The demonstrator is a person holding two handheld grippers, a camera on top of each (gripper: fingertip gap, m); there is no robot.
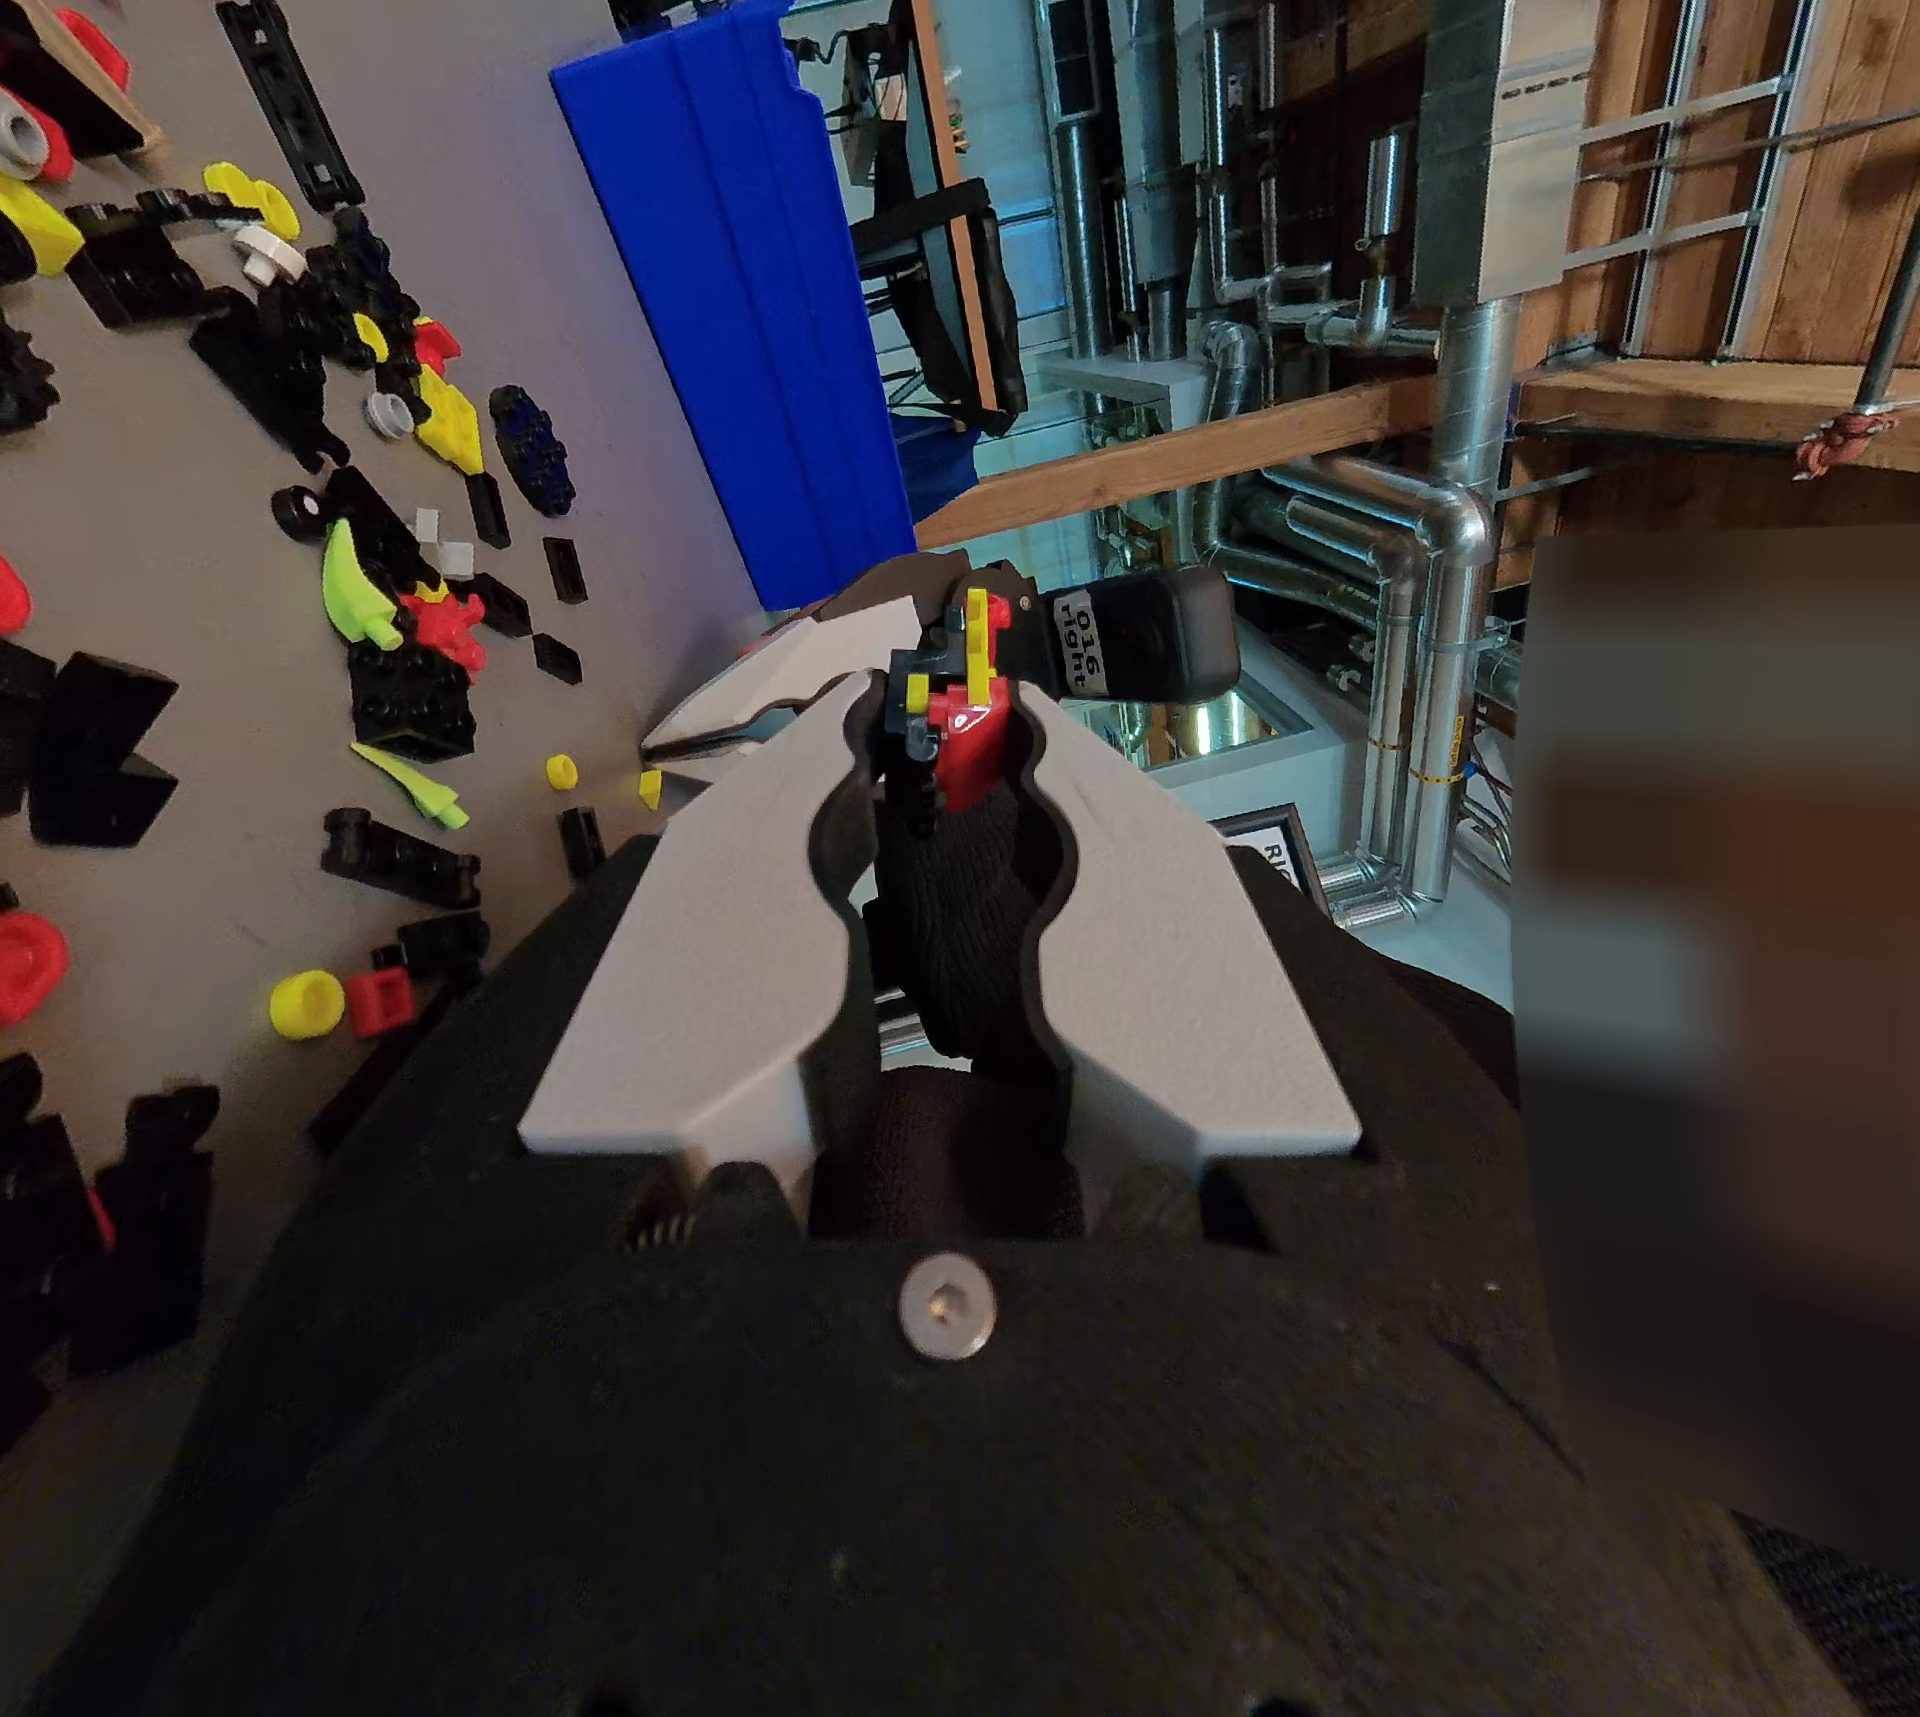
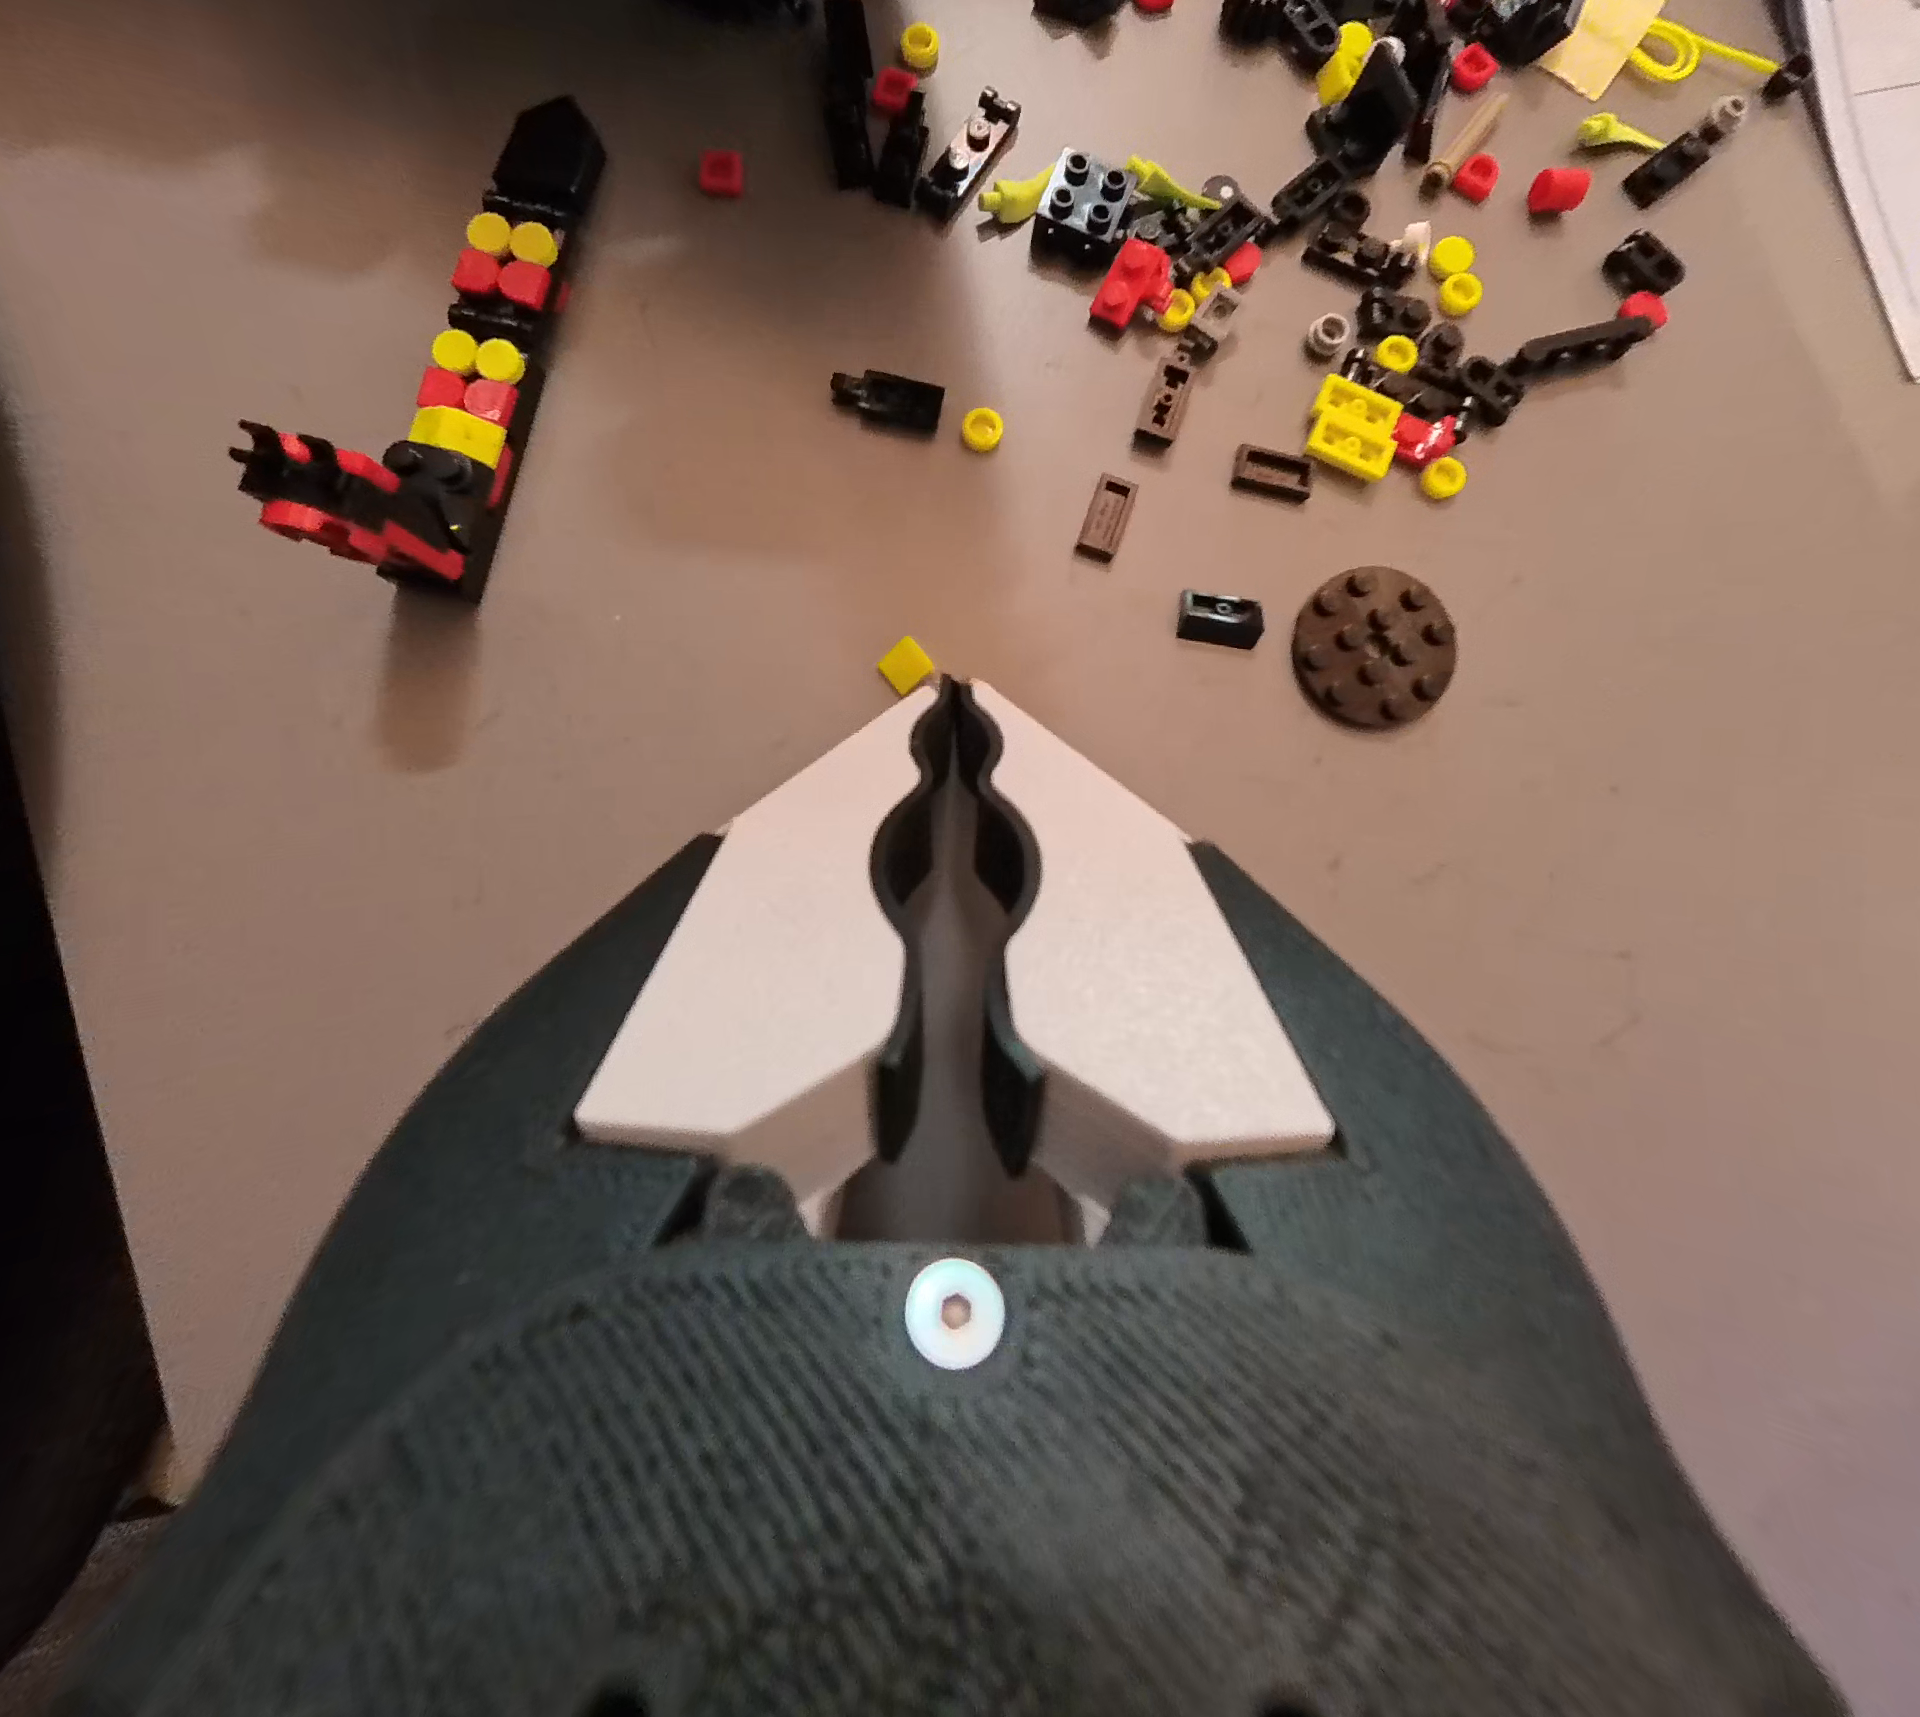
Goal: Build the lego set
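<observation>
Left tongs [image 1: 940,711] grip a small black, red and yellow lego assembly [image 1: 951,711], held off the counter [image 1: 499,109]. Right tongs [image 2: 951,696], pinched together and empty, touch down beside a yellow tile [image 2: 905,664] at eleven o'clock. Loose bricks [image 2: 1299,140] spread toward one o'clock; a long partial build [image 2: 457,379] lies at ten o'clock.

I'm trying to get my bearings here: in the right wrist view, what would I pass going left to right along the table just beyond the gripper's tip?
Long black, red and yellow build → small yellow tile → right gripper's tip → small black brick → round dark brown plate.
</observation>
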